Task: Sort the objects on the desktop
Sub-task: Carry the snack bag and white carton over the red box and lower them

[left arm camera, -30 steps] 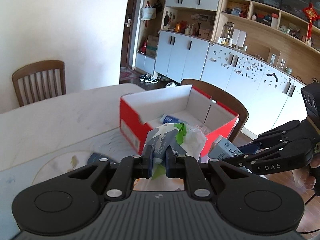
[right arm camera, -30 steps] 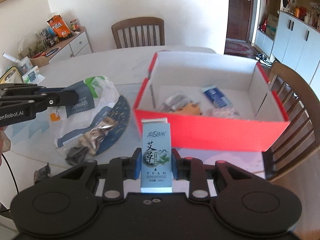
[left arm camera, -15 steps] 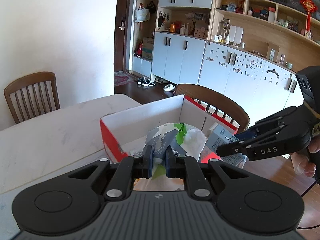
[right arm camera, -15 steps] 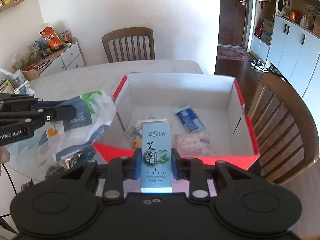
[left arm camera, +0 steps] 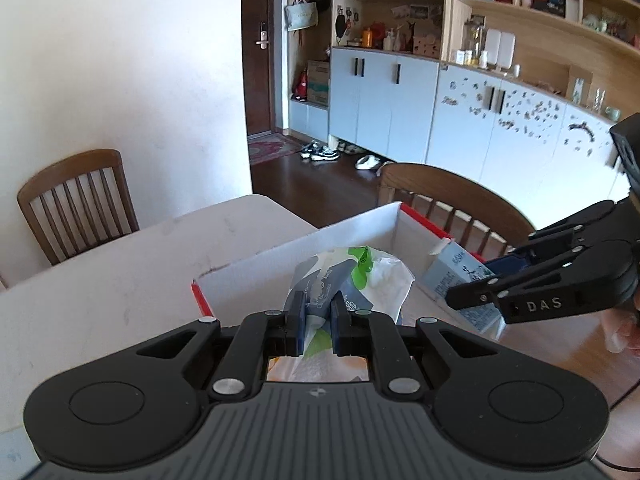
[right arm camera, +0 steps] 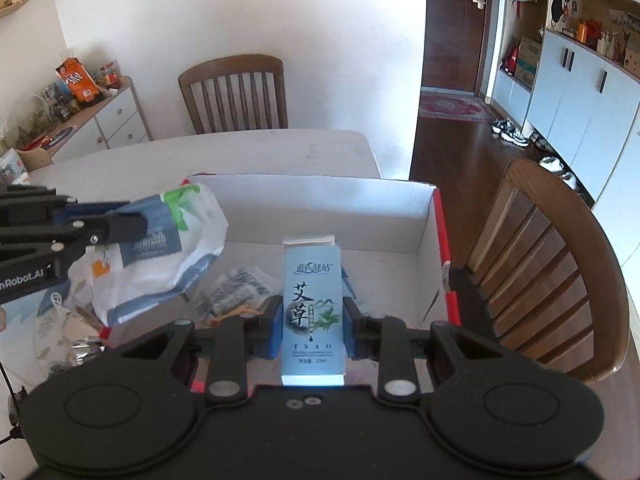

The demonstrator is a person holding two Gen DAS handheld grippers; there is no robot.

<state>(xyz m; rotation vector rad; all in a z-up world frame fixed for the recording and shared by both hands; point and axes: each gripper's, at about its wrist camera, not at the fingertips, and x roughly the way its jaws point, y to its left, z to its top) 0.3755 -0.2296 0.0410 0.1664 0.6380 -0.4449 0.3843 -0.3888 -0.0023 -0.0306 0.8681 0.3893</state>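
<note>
Trouble may come if the left gripper [left arm camera: 316, 316], pinching the floppy plastic bag [right arm camera: 160, 252], bumps the right gripper [right arm camera: 312, 330] squeezing the small herbal oil box [right arm camera: 312, 300] over the red shoebox [right arm camera: 424, 220].

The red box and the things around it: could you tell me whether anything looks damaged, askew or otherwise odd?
Nothing looks damaged or spilled. The small blue carton has its top flap standing open as the right gripper holds it upright over the red box, and the plastic bag hangs crumpled from the left gripper.
</note>
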